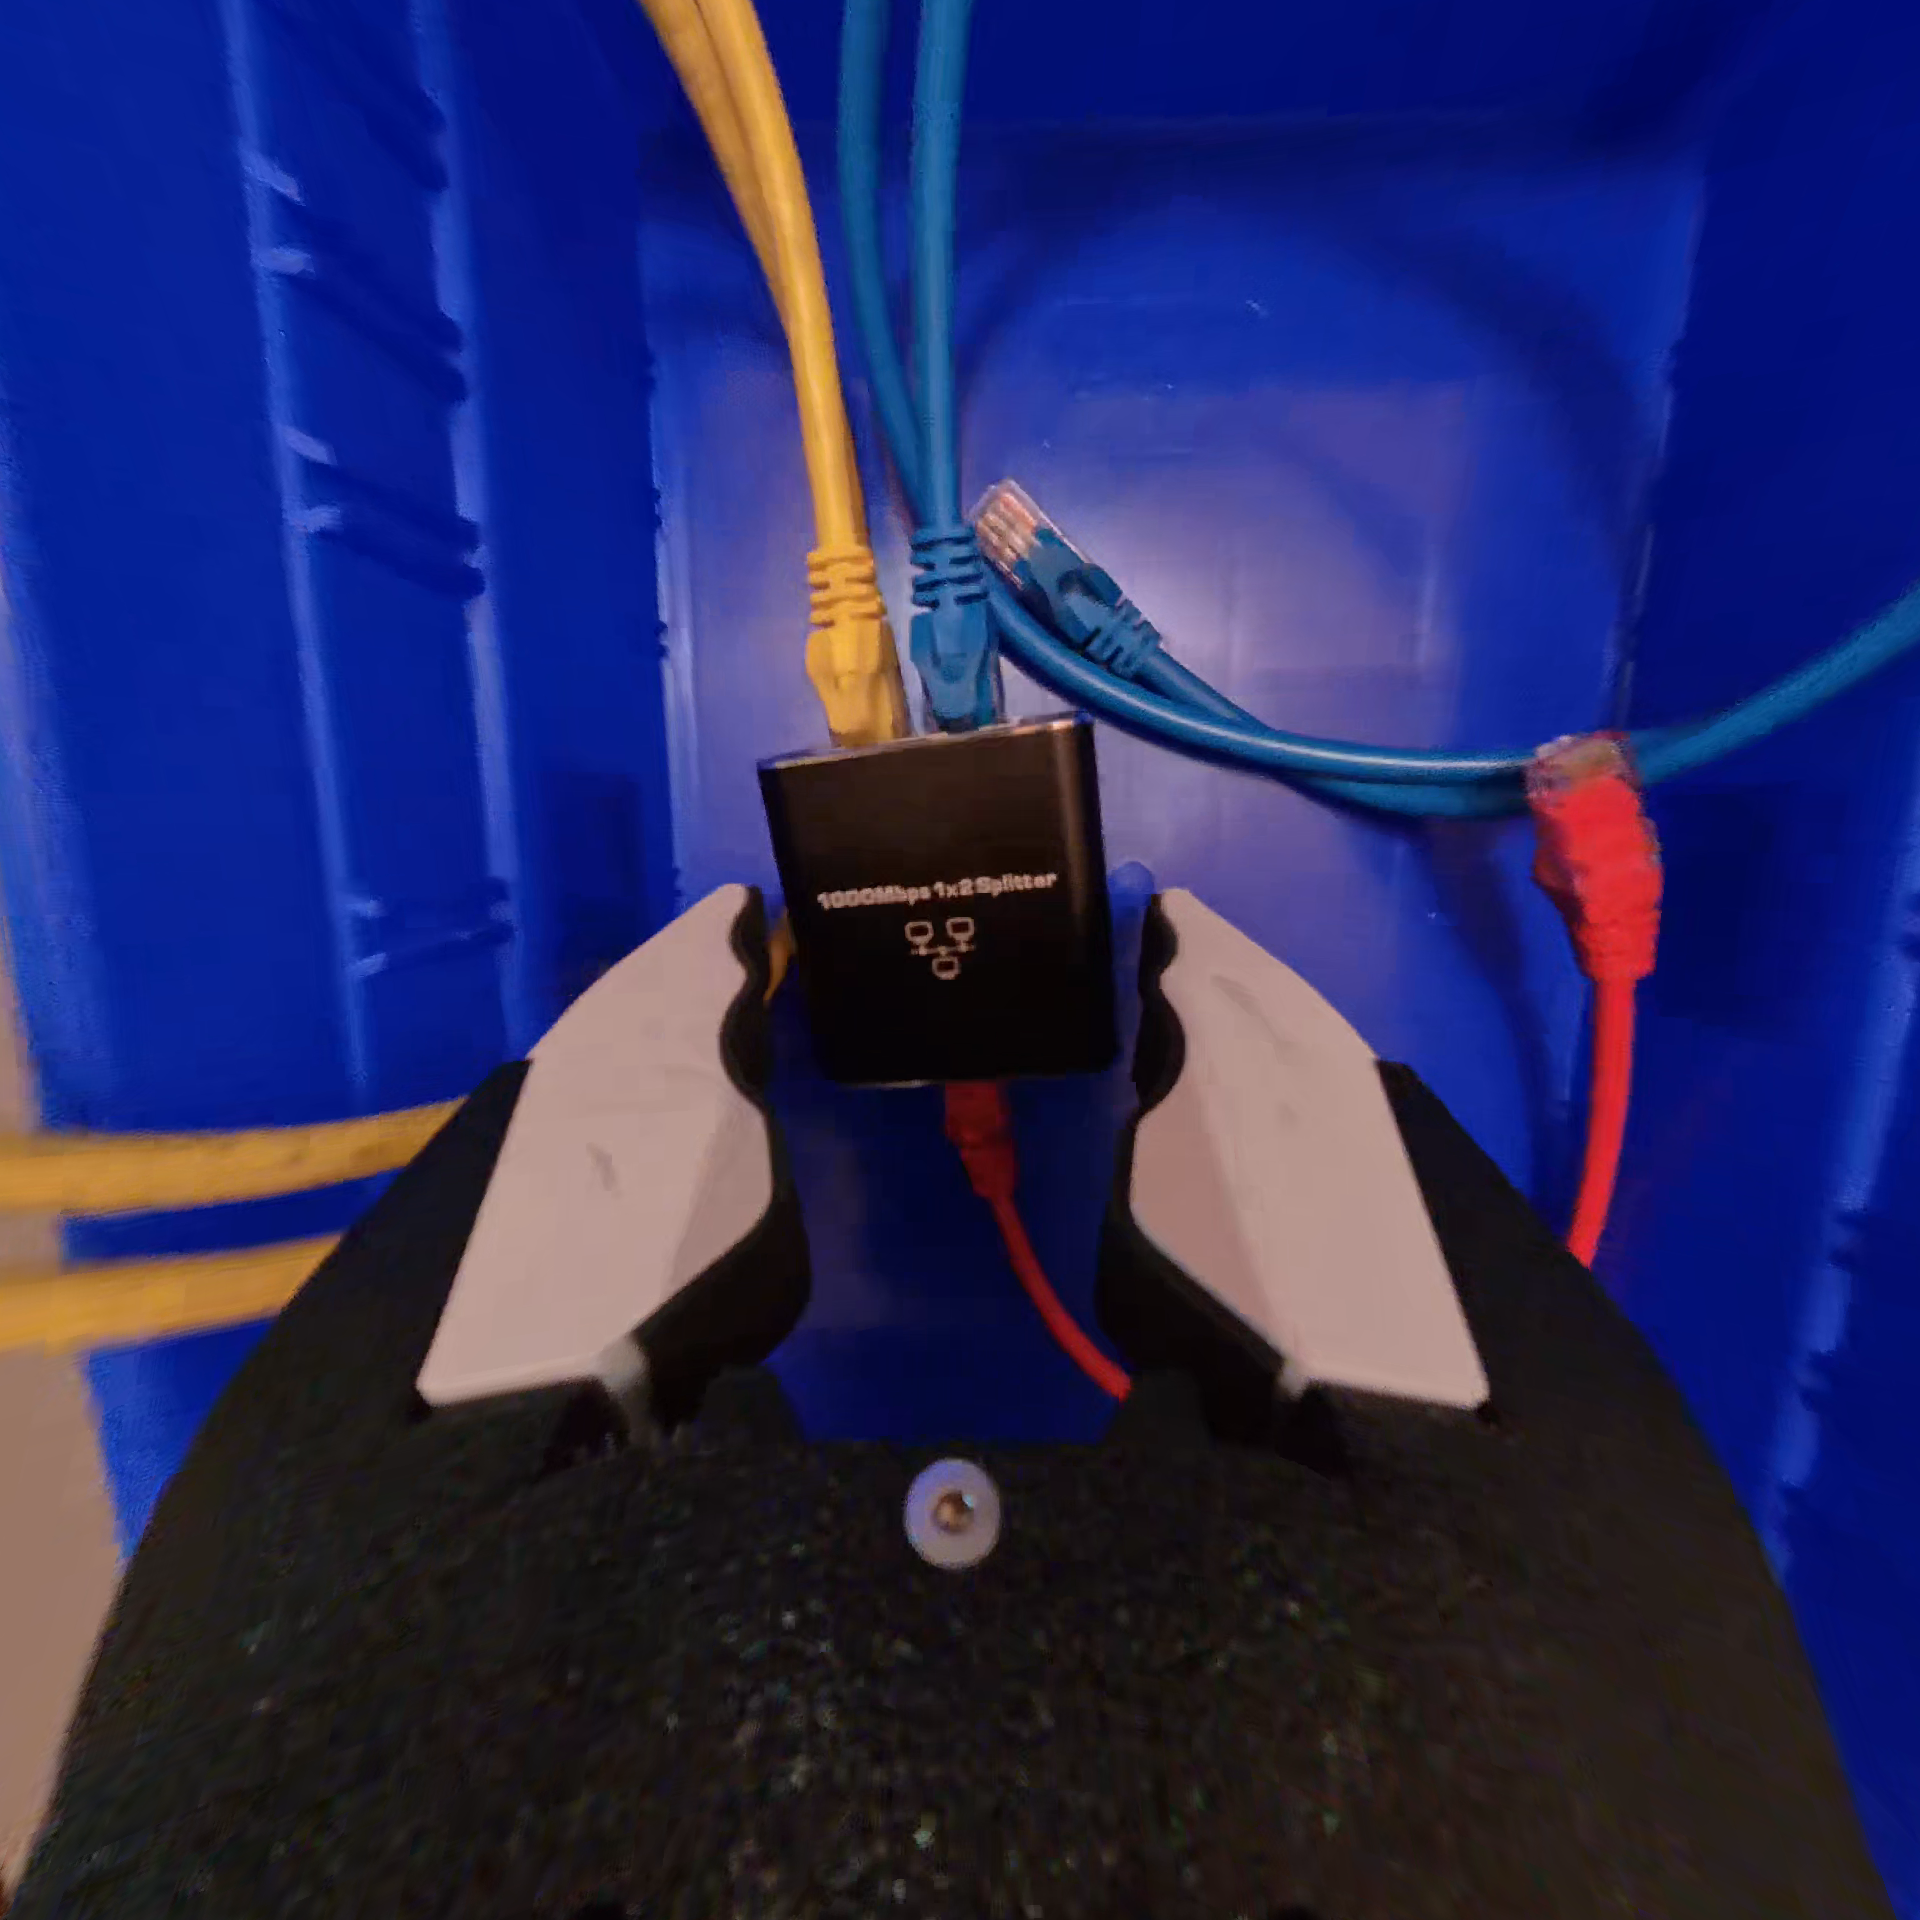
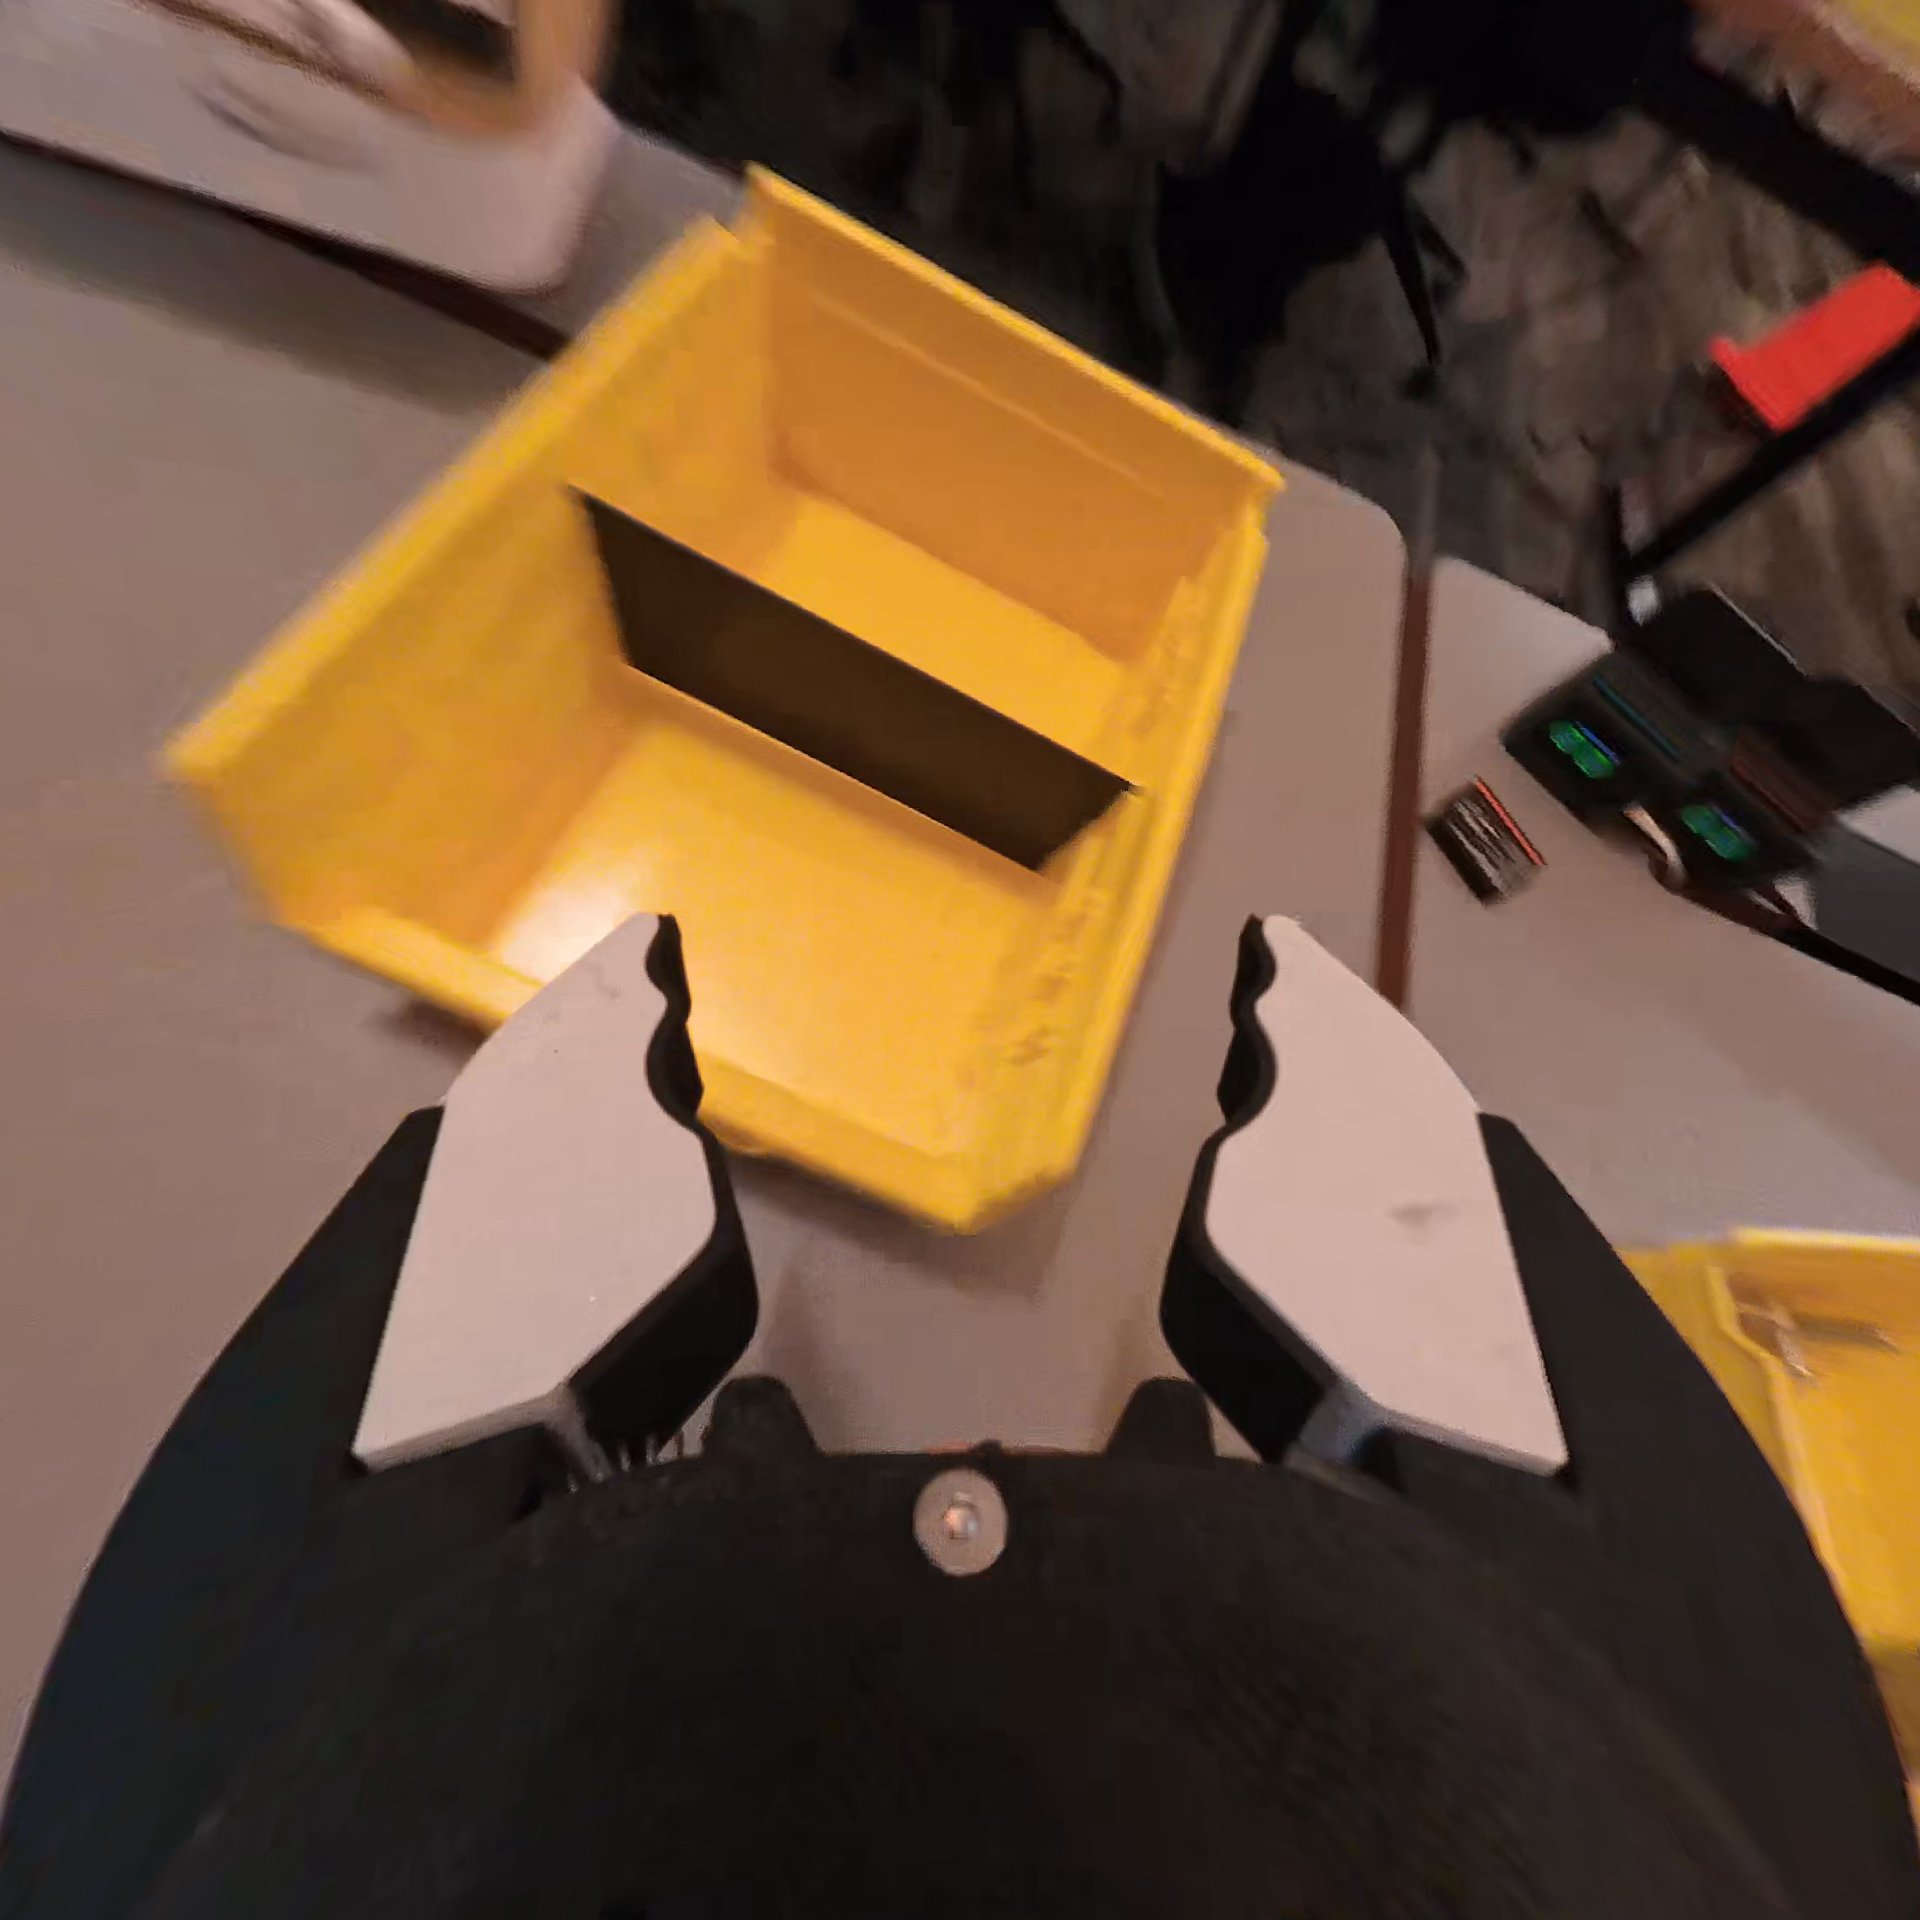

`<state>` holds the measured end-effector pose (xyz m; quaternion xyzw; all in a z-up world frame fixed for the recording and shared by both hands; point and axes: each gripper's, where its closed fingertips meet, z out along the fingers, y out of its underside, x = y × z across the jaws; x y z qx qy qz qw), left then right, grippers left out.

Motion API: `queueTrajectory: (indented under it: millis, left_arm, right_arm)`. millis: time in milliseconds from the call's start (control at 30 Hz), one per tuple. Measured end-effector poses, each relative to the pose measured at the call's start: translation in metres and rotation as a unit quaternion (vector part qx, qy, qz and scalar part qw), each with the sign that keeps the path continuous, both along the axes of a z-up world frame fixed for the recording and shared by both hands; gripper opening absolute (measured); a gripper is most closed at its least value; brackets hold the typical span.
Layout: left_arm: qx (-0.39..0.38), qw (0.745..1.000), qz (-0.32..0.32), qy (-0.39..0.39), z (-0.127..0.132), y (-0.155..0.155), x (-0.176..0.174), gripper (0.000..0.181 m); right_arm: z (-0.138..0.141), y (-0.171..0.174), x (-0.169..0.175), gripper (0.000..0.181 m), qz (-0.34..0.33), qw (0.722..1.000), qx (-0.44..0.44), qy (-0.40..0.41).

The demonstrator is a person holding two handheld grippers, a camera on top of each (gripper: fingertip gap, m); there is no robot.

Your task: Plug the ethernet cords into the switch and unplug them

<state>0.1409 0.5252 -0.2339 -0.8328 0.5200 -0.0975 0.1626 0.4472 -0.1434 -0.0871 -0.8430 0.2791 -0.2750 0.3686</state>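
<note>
Left wrist view: blue plastic bin (image 1: 1351, 416), ribbed walls, filling the frame. Inside, on the floor: black box-shaped switch (image 1: 940, 914), white lettering and a network symbol on top. Yellow ethernet cord (image 1: 821, 416) and blue ethernet cord (image 1: 914, 364) plugged side by side into the far end; red ethernet cord (image 1: 997, 1195) plugged into the near end. Loose blue plug (image 1: 1049, 566) and loose red plug (image 1: 1590, 842) lying right of the switch, unconnected. Left gripper (image 1: 951, 925) straddling the switch, fingers narrowly spread, a slim gap visible each side; no grip.

Right wrist view only: grey table (image 2: 156, 935); yellow bin (image 2: 364, 748) with a black divider (image 2: 831, 686) across it; second yellow bin (image 2: 1818, 1403) at right edge; dark devices with green lights (image 2: 1642, 769) on a neighbouring table. Right gripper (image 2: 961, 951) hovering above the bin's near end, fingers wide apart, holding nothing. Background blurred.
</note>
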Motion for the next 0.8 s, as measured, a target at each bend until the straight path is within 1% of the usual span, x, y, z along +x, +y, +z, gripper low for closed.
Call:
queueTrajectory:
  millis: [33,133,200,267,333,400,433,500,633,700,800]
  left_arm:
    - [-0.017,1.000,0.005,0.005,-0.005,-0.001,0.000,0.066]
    - [-0.035,0.999,0.021,-0.004,-0.011,0.002,0.003,0.066]
    - [-0.020,1.000,0.000,-0.004,-0.012,0.004,0.002,0.064]
    - [0.000,1.000,-0.024,-0.012,-0.012,0.005,0.001,0.064]
    - [0.016,0.998,-0.041,-0.034,-0.003,0.002,0.002,0.064]
    - [0.063,0.995,-0.061,-0.052,0.018,-0.002,0.001,0.064]
    - [0.093,0.991,-0.074,-0.063,0.033,-0.004,0.002,0.063]
    - [0.173,0.977,-0.097,-0.082,0.068,-0.009,0.003,0.063]
    - [0.330,0.927,-0.149,-0.101,0.137,-0.028,0.006,0.063]
    - [0.390,0.900,-0.169,-0.099,0.163,-0.040,0.006,0.062]
    - [0.463,0.860,-0.184,-0.113,0.204,-0.061,0.006,0.062]
  right_arm:
    - [0.006,0.013,-0.021,0.099,0.030,0.999,0.026,-0.006]
    - [0.008,0.057,-0.086,0.095,0.125,0.988,0.085,-0.006]
    - [0.005,0.089,-0.128,0.086,0.191,0.974,0.126,0.000]
    - [0.001,0.118,-0.166,0.083,0.253,0.952,0.170,0.014]
    - [-0.003,0.141,-0.192,0.078,0.295,0.931,0.211,0.033]
    - [-0.011,0.161,-0.207,0.076,0.318,0.916,0.238,0.063]
    - [-0.016,0.169,-0.210,0.075,0.318,0.913,0.243,0.076]
    - [-0.024,0.184,-0.217,0.079,0.324,0.909,0.243,0.103]
    - [-0.033,0.210,-0.242,0.080,0.361,0.893,0.239,0.128]
    - [-0.034,0.219,-0.255,0.080,0.378,0.888,0.229,0.129]
    - [-0.029,0.229,-0.274,0.080,0.405,0.876,0.231,0.122]
